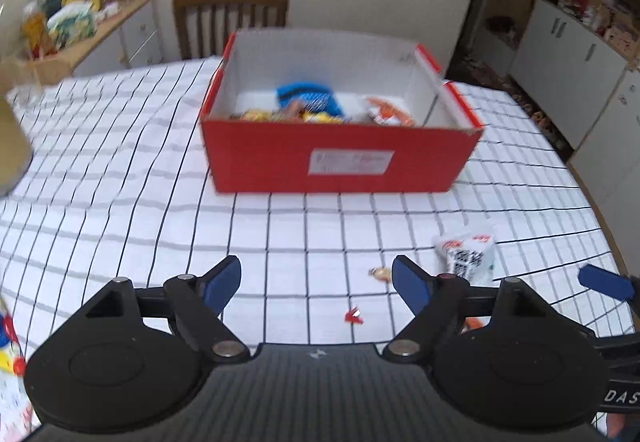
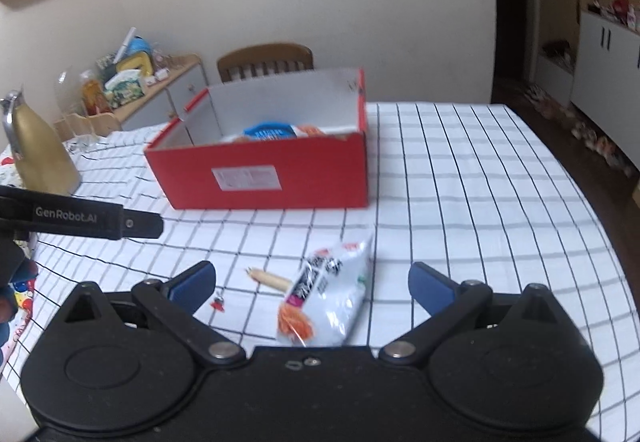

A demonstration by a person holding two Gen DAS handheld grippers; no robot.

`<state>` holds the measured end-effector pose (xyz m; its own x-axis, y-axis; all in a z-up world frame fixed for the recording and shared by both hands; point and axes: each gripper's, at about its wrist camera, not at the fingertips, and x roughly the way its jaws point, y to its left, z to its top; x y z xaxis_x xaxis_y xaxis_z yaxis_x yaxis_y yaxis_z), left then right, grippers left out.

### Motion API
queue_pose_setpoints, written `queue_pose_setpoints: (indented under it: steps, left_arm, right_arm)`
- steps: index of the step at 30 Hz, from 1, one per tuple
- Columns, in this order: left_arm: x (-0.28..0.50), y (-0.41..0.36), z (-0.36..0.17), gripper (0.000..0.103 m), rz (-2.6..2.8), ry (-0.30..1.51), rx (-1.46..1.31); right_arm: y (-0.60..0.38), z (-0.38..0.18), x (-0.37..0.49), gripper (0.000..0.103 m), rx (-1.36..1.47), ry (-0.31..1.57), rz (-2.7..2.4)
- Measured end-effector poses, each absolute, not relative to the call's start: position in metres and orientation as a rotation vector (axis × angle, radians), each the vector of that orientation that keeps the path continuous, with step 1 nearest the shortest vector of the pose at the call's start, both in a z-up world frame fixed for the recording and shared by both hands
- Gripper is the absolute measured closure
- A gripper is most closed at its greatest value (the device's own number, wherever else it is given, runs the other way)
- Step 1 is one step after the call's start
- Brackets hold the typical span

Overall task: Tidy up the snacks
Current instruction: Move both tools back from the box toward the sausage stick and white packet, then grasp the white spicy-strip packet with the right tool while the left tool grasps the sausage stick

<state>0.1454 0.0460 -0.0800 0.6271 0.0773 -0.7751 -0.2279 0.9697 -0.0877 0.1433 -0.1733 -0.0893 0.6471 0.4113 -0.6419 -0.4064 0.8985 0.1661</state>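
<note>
Snack bag (image 2: 332, 298) lies roughly toward box (image 2: 272, 178).

- You have a table (image 2: 480, 178) under a white cloth with a dark grid; it fills the lower and middle part of both views.
- A red box (image 2: 264, 178) with a white label stands on it at mid-frame, open on top, snack packets inside.
- Below the box, near the bottom centre of the right wrist view, a white snack bag (image 2: 332, 298) lies on the cloth.
- Just left of that bag lies a small tan stick-shaped snack (image 2: 270, 277), and left of that a tiny red scrap (image 2: 218, 304).
- At the left edge of the right wrist view a gold jug (image 2: 44, 158) stands on the cloth.
</note>
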Motion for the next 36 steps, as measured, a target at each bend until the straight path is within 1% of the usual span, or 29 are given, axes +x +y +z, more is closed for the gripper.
queue_pose_setpoints:
  steps: [6,19,28,36]
  left_arm:
    - [0.148,0.054,-0.098,0.020,0.205,0.946,-0.275]
    - [0.168,0.049,-0.117,0.020,0.196,1.045,-0.359]
    - [0.184,0.049,-0.123,0.020,0.200,1.106,-0.488]
    - [0.196,0.041,-0.129,0.020,0.167,1.129,-0.563]
  right_arm:
    - [-0.169,-0.106,0.147,0.000,0.000,0.775,0.447]
    - [-0.156,-0.134,0.170,0.001,-0.005,0.862,0.429]
    - [-0.153,-0.154,0.193,0.008,0.074,0.962,0.400]
    - [-0.152,-0.160,0.203,0.023,0.099,1.009,0.408]
